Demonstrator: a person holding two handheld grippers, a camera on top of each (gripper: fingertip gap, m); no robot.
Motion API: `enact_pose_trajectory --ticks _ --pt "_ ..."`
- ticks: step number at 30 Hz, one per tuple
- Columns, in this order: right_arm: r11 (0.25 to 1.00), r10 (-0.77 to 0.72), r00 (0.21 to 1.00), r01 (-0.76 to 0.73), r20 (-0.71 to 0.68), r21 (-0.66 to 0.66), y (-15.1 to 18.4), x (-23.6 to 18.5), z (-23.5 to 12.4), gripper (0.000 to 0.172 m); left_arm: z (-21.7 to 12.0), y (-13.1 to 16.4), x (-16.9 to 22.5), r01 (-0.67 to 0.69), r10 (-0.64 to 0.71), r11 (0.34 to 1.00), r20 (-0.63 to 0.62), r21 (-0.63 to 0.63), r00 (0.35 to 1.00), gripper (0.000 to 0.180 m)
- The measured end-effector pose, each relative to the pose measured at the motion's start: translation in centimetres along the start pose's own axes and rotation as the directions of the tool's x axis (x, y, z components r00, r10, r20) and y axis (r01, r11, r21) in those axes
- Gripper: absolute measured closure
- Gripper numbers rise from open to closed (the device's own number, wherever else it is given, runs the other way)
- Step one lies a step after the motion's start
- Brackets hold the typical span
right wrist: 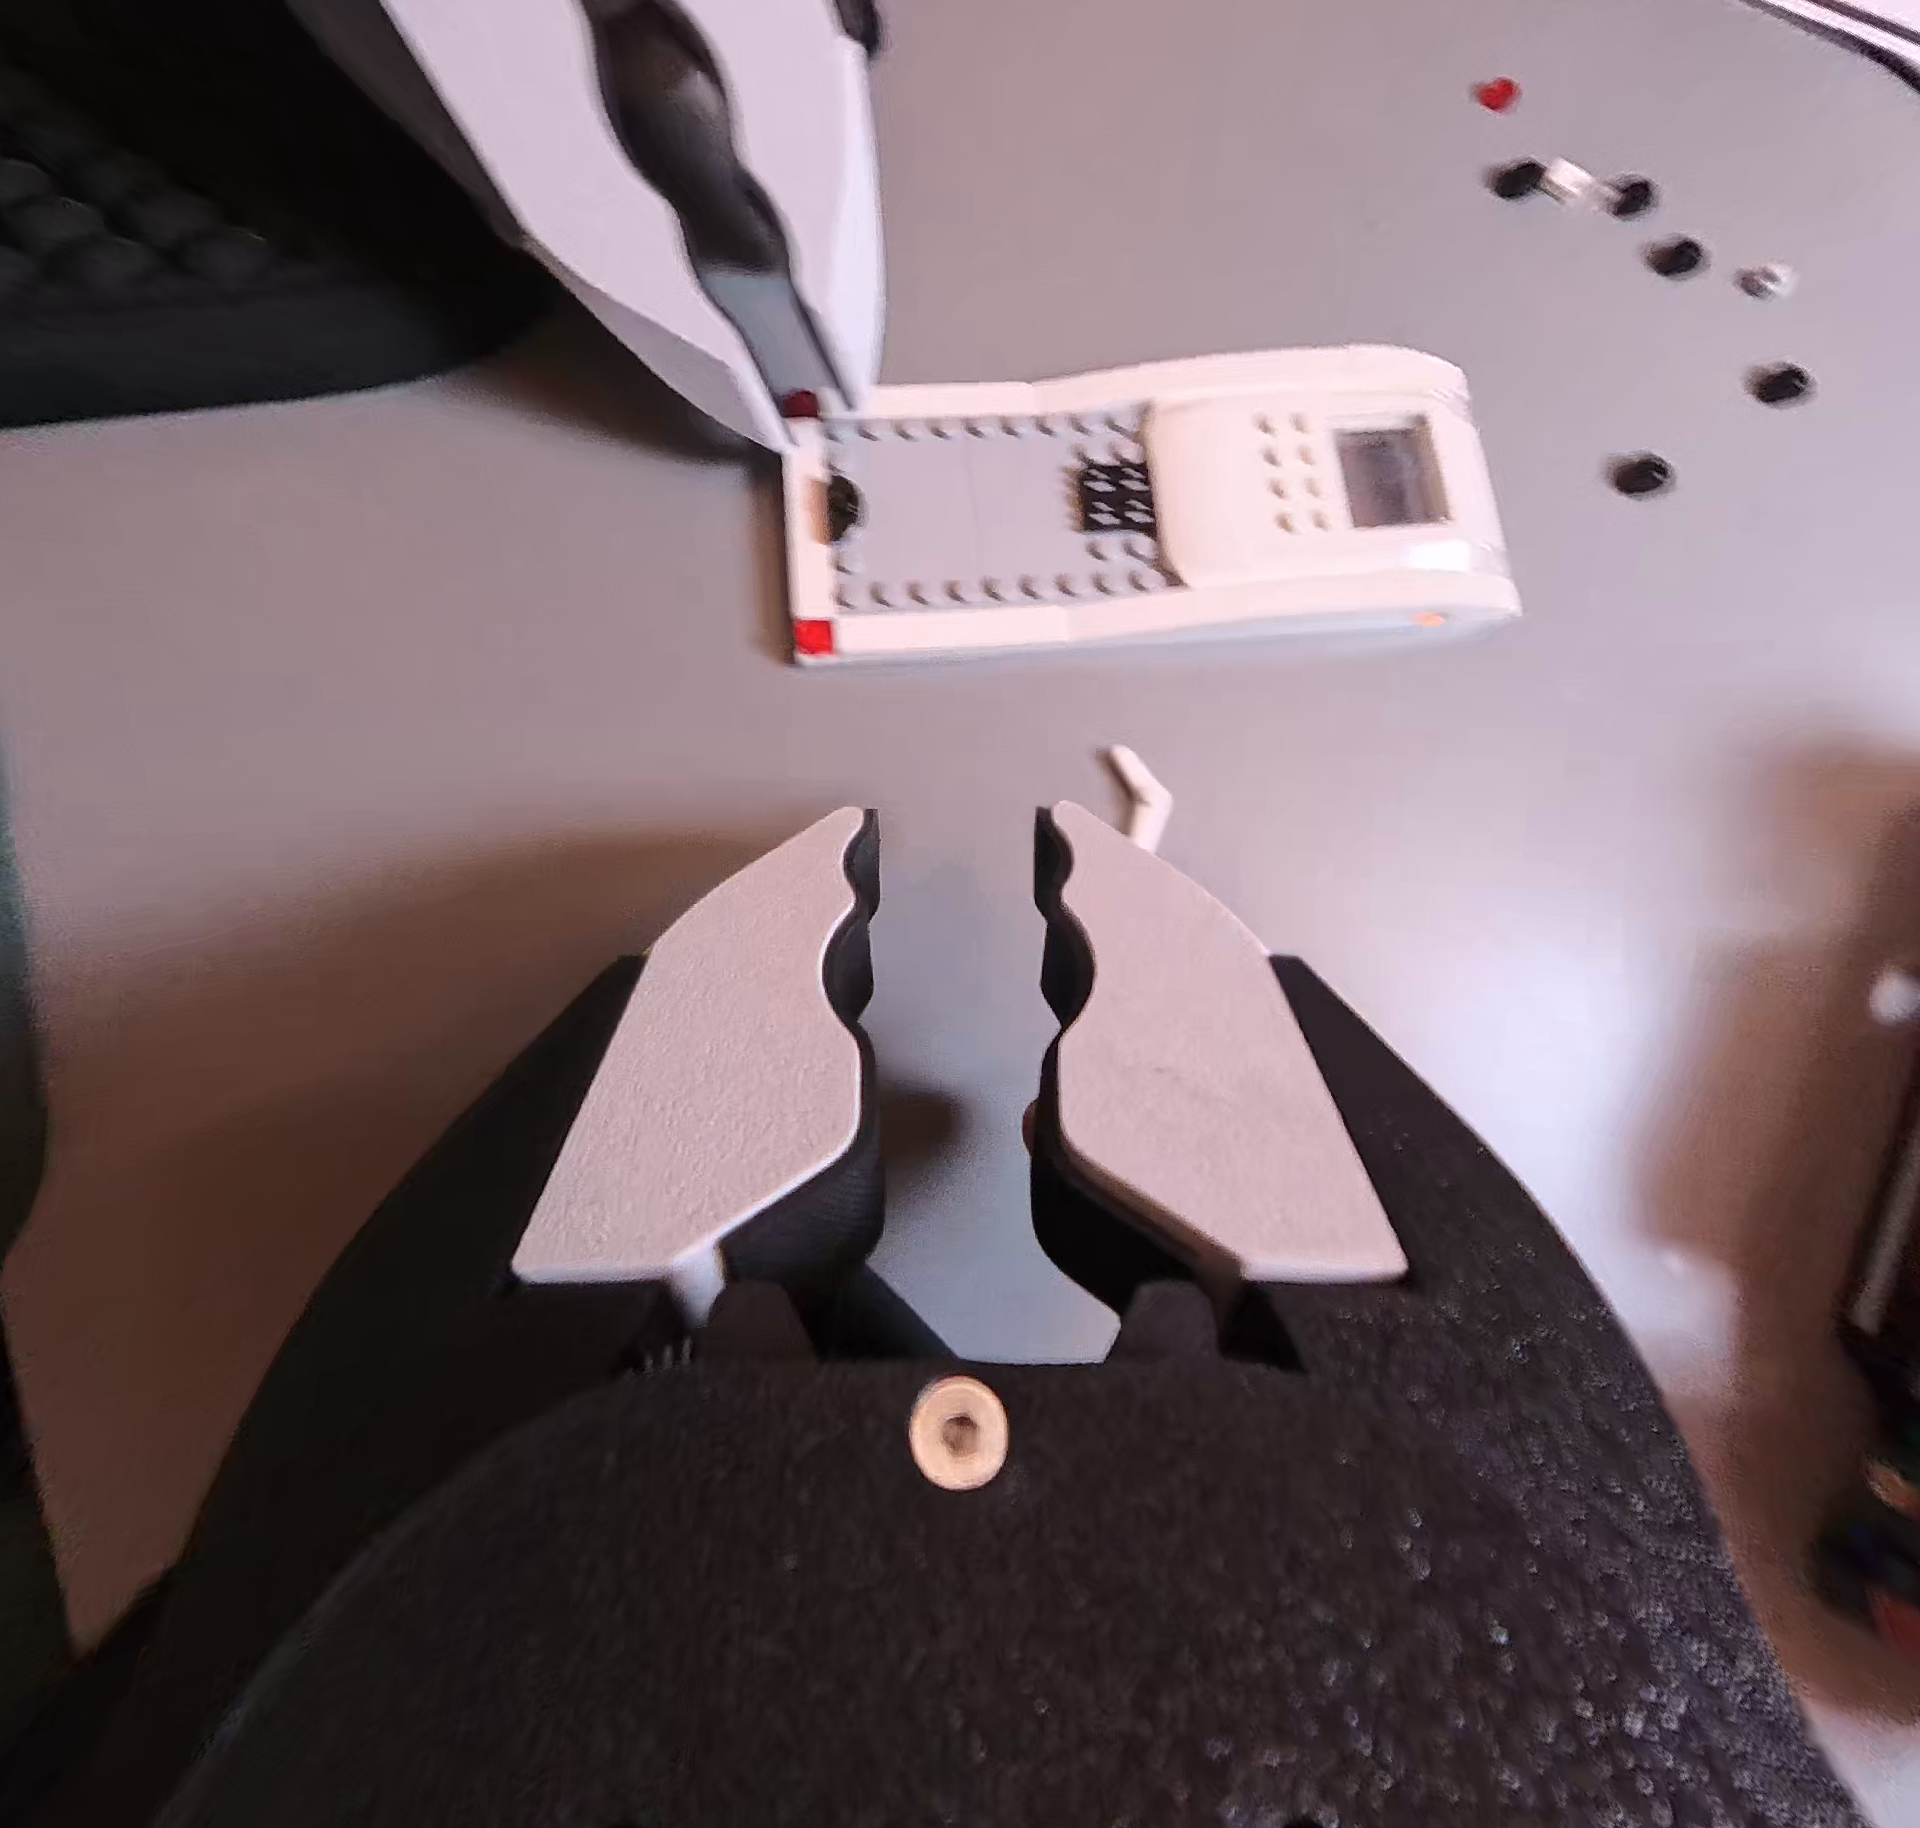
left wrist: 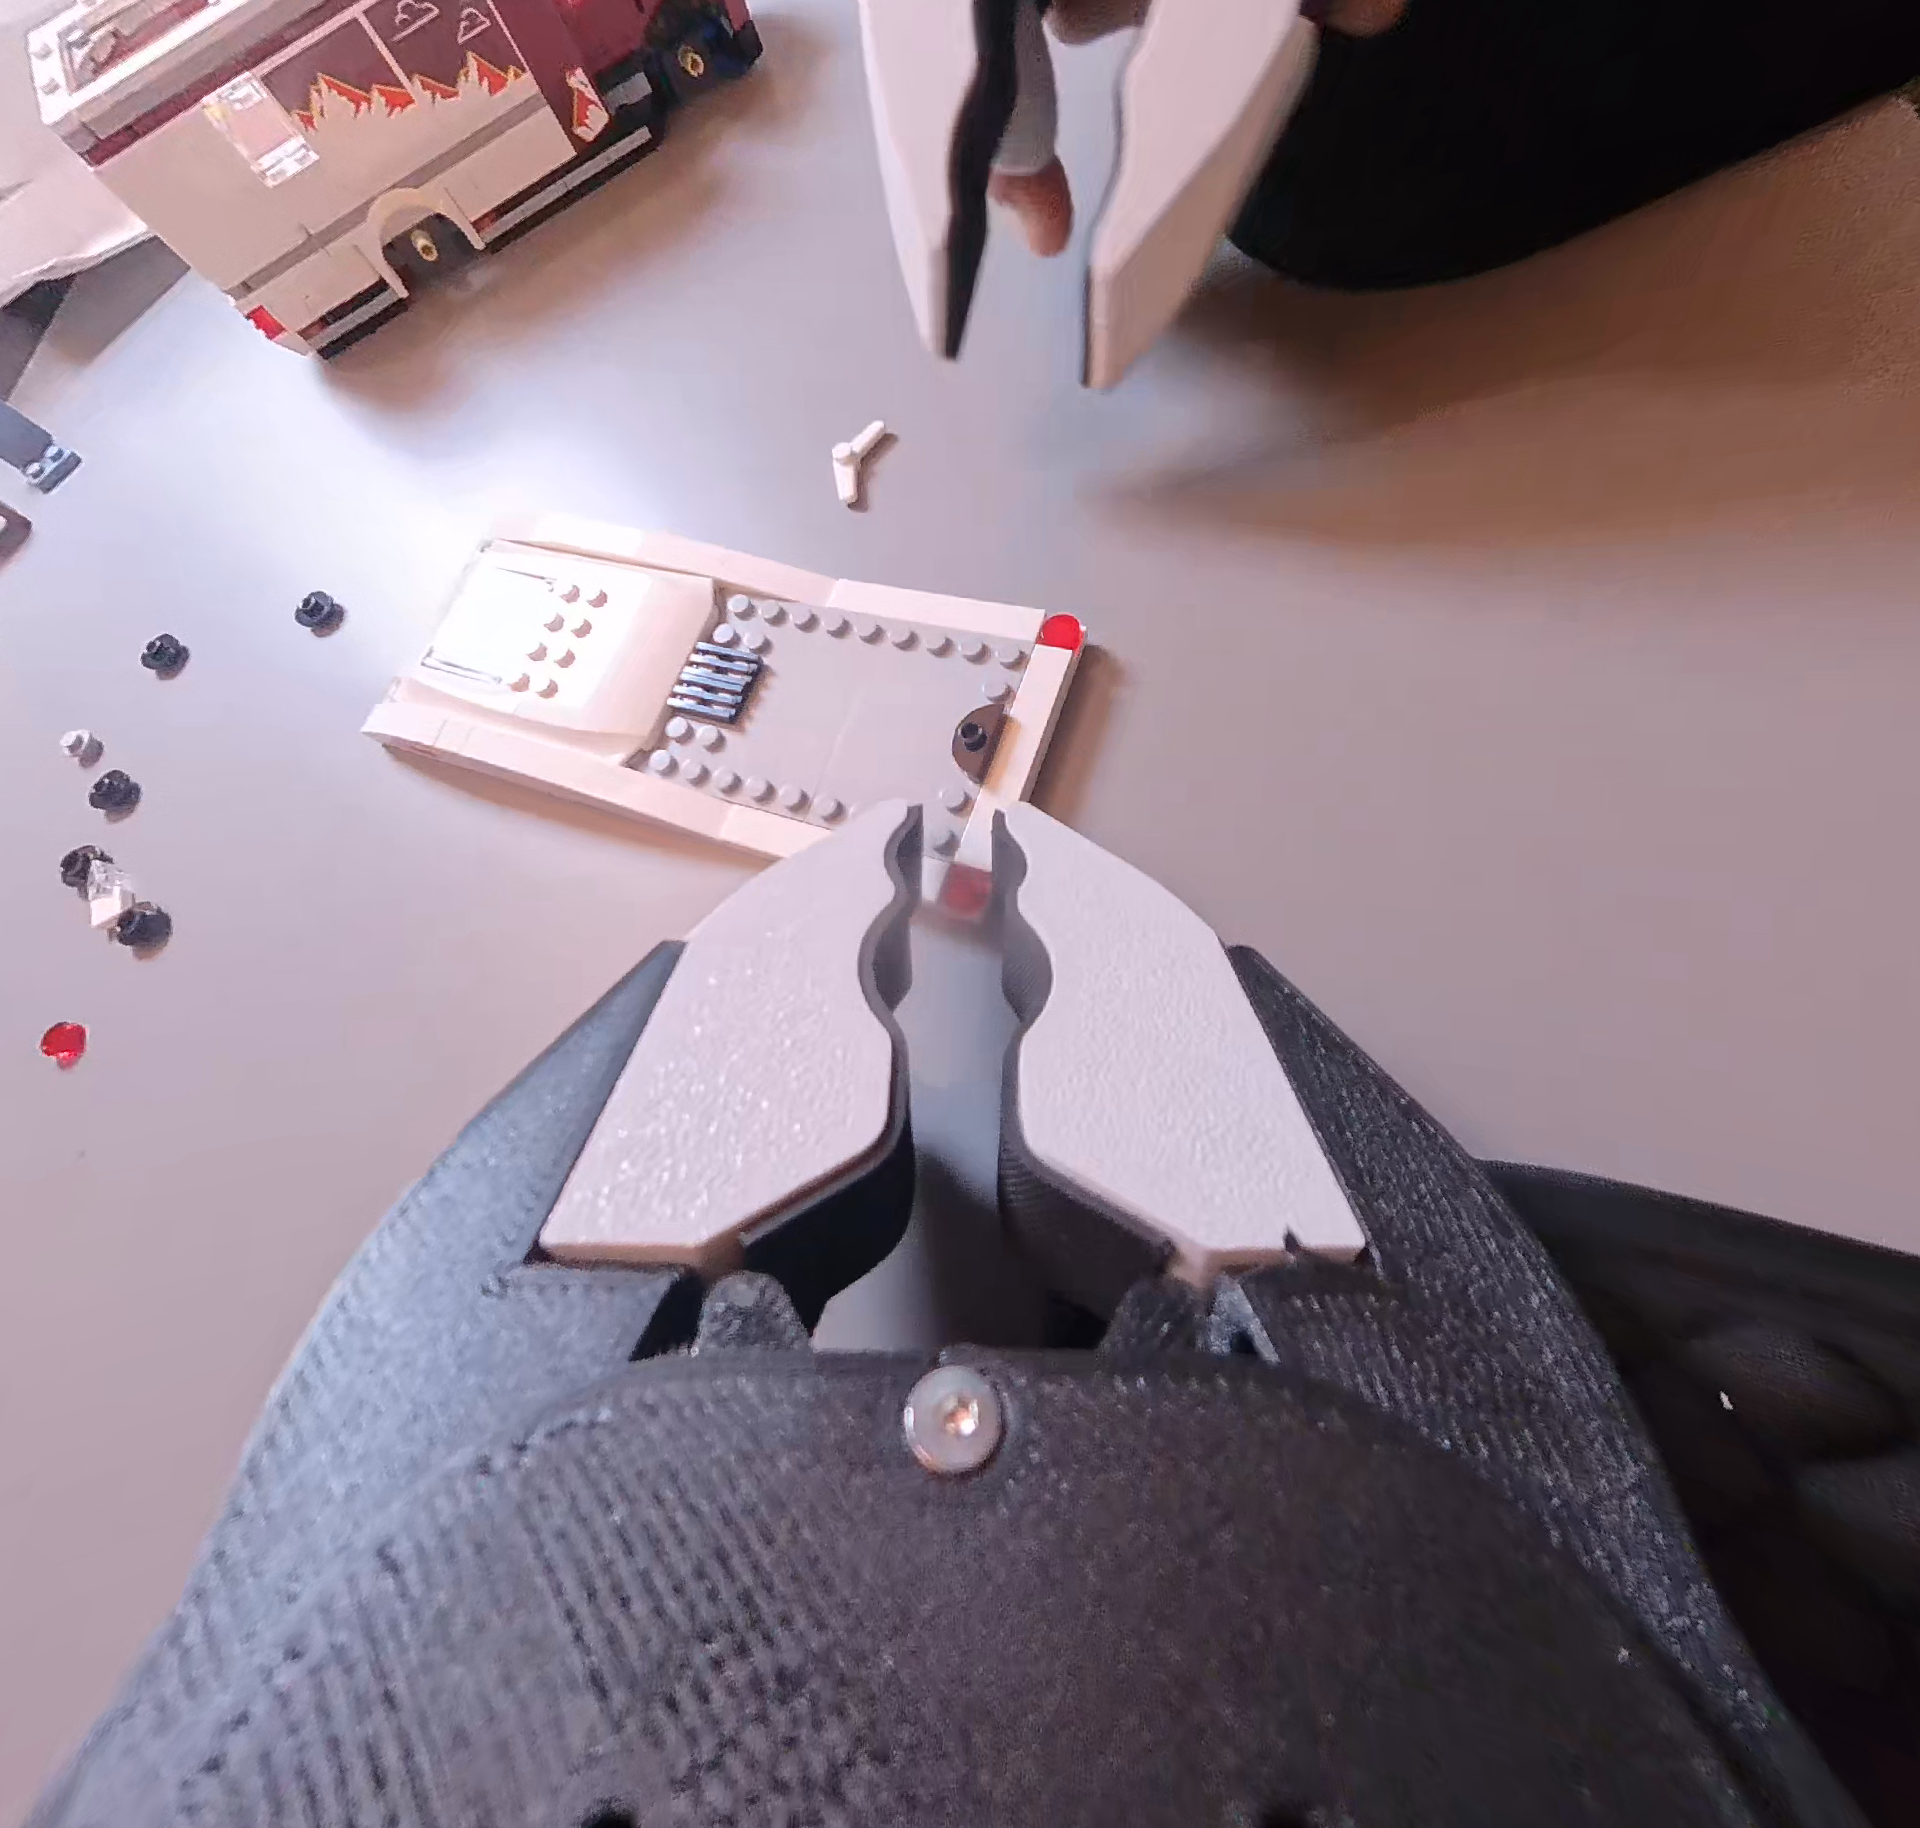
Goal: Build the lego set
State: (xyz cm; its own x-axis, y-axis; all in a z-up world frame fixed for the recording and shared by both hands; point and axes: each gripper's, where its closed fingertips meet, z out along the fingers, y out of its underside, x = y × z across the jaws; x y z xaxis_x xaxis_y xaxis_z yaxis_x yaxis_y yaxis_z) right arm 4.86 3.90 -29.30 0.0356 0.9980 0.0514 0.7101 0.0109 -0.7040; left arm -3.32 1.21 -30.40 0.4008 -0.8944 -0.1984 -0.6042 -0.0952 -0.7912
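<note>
White and grey plastic bricks make up the flat panel [left wrist: 935, 604] lying on the grey table [left wrist: 1455, 843]. It looks light, stiff and hard, with small parts that could pop off, so its long white edges seem the safest hold. The left gripper [left wrist: 956, 828] sits at its near corner, jaws slightly parted around a small red piece [left wrist: 961, 890], with a gap at one pad. The right gripper [right wrist: 956, 822] hovers wide open and empty, just beside a bent white piece [right wrist: 1138, 802]. Black studs [left wrist: 164, 652] lie loose; no container shows.
</note>
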Motion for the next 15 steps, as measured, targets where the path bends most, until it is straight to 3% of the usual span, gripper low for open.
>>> enact_pose_trajectory --ticks 6,15 --pt "0.998 0.034 0.999 -0.034 0.001 -0.043 1.4 3.4 0.5 0.144 0.0 0.1 -0.2 0.028 -0.028 1.000 -0.008 -0.006 1.000 0.163" --pt "0.982 -0.038 0.997 0.051 0.071 -0.183 0.9 4.0 2.5 0.157 0.0 0.0 -0.6 0.049 -0.049 0.999 0.016 -0.001 0.999 0.163"
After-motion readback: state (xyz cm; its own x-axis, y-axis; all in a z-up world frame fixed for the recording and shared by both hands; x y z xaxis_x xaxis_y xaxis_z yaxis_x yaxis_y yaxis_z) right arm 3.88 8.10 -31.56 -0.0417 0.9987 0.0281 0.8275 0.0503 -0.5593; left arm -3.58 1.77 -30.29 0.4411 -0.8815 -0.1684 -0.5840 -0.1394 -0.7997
